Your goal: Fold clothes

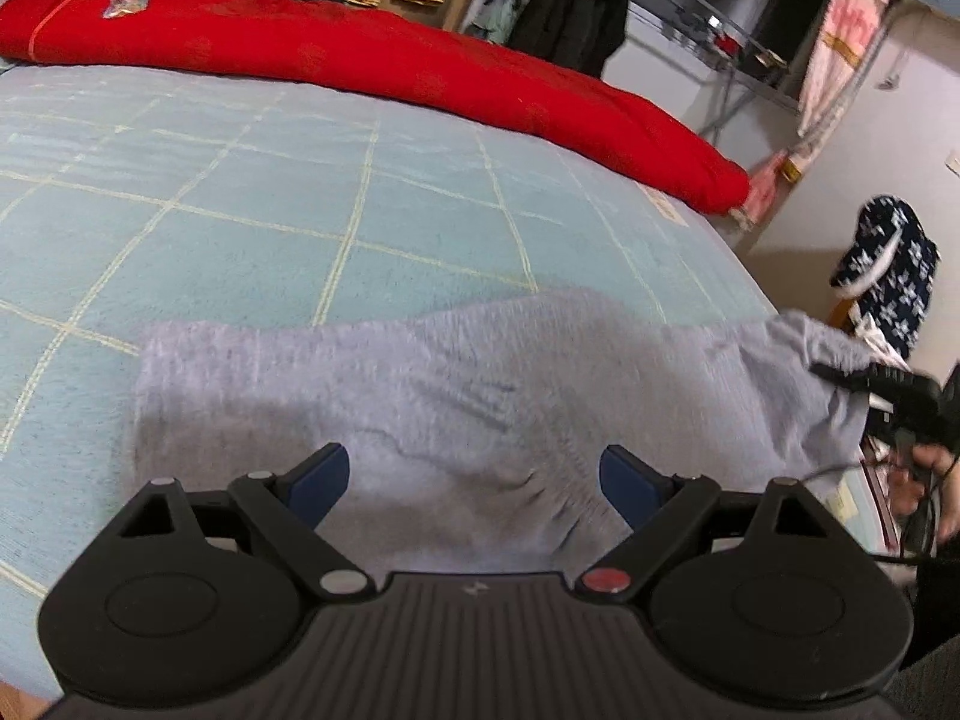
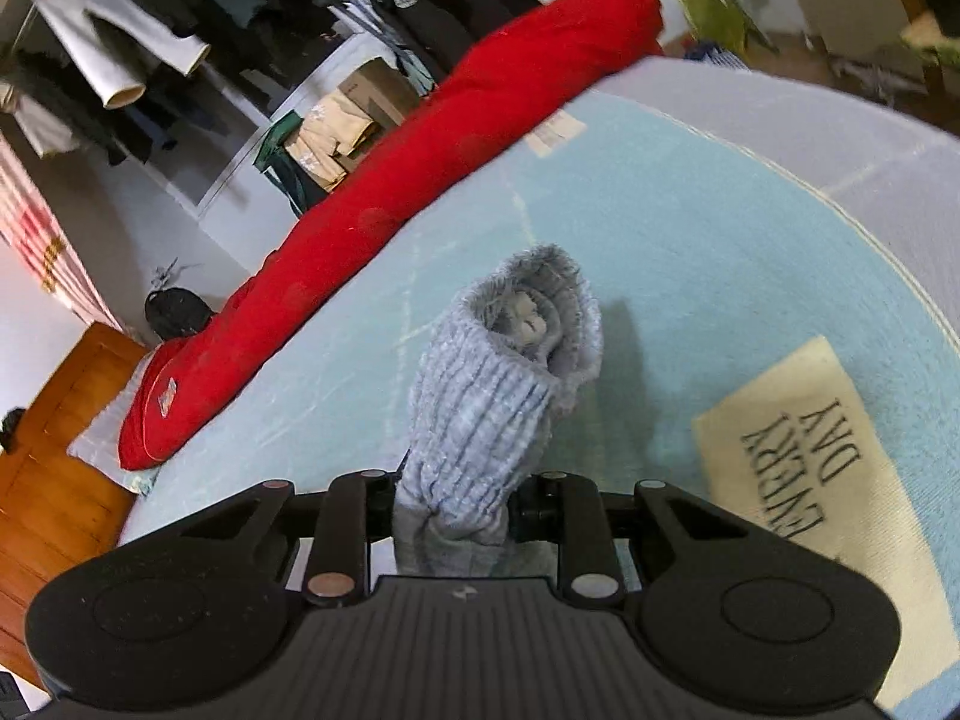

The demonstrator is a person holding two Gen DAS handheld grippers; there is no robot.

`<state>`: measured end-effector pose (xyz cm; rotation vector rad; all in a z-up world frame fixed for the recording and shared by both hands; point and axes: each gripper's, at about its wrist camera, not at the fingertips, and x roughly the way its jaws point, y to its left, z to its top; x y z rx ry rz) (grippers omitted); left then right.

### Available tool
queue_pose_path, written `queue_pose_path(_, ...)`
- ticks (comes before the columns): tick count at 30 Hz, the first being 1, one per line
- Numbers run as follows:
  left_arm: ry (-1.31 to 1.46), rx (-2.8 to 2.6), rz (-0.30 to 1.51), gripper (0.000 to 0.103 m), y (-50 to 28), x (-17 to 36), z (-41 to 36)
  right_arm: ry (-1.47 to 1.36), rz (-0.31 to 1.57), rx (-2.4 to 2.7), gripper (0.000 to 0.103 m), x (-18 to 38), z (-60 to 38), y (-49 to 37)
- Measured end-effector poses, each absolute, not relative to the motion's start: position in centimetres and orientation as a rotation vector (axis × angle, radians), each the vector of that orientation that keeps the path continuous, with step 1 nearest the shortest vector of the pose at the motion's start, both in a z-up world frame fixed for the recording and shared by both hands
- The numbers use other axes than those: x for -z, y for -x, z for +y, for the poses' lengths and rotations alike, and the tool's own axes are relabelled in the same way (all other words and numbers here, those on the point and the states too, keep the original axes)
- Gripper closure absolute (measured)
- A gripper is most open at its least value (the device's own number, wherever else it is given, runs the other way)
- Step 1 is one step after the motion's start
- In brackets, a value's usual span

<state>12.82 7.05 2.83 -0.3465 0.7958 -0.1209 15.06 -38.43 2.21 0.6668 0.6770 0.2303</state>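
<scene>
- while the grey garment (image 1: 480,396) lies spread on the bed (image 1: 240,192), one ribbed cuff end of it (image 2: 498,384) is pinched in the right tool (image 2: 453,501) and lifted off the blue cover; its jaws are narrow and clamp the bunched knit.
- the left tool (image 1: 474,480) hovers over the near edge of the garment, blue pads (image 1: 324,477) wide apart, nothing between them.
- judged step: an early fold, with the sleeve or leg end being raised to carry across the body of the garment.
- the next move likely calls for bringing the cuff over the flat part and laying it down square, while the left tool pins or grips the near edge so the cloth does not drag.
- beyond the garment, a long red quilt (image 1: 372,60) lies rolled along the far side of the bed.
- beside the garment, on the right view, a cream label reading "every day" (image 2: 798,468) is sewn on the cover.
- behind the quilt, dark clothes (image 1: 570,6) hang on a rack.
</scene>
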Motion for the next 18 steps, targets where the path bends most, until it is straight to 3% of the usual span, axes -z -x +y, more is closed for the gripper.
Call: queue_pose_path(18, 0.213, 0.298, 0.881, 0.013, -9.3, -1.4, 11.4, -0.386, 0.636, -0.325, 0.075, -9.5, -24.3, -12.0)
